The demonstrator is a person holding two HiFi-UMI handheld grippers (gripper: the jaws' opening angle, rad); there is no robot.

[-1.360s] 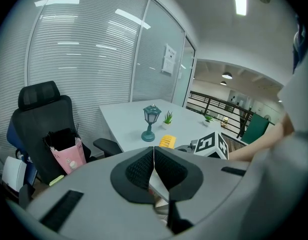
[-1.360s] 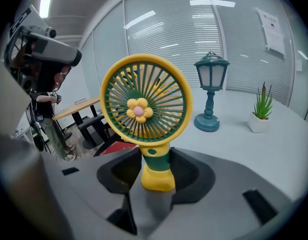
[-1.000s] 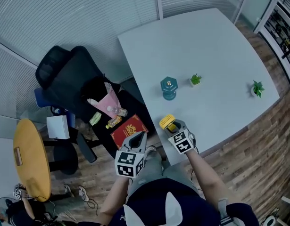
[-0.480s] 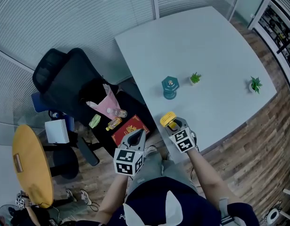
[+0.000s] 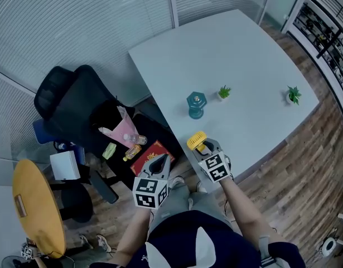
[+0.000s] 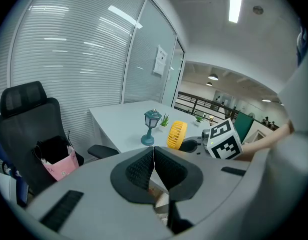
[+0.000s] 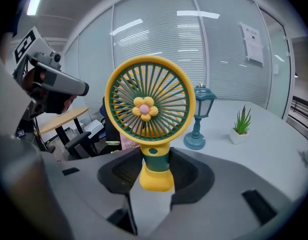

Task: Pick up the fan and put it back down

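A small yellow fan (image 7: 149,104) with a green grille and a flower hub stands upright between the jaws of my right gripper (image 7: 155,171), which is shut on its green and yellow handle. In the head view the fan (image 5: 196,141) is at the near edge of the white table (image 5: 244,54), held by the right gripper (image 5: 203,149). The left gripper (image 5: 158,165) hangs off the table's left side with its jaws together and nothing in them (image 6: 154,166). From the left gripper view the fan (image 6: 176,135) shows beside the right gripper's marker cube.
A teal lantern lamp (image 5: 196,105) and two small potted plants (image 5: 223,92) (image 5: 293,95) stand on the table. A black office chair (image 5: 76,102) holds a pink bag (image 5: 122,130). A red box (image 5: 148,154) and a round yellow table (image 5: 36,205) are lower left.
The right gripper has lifted slightly with the fan in it. The head view has shifted, so the table and chair sit a little further left. The left gripper has barely moved.
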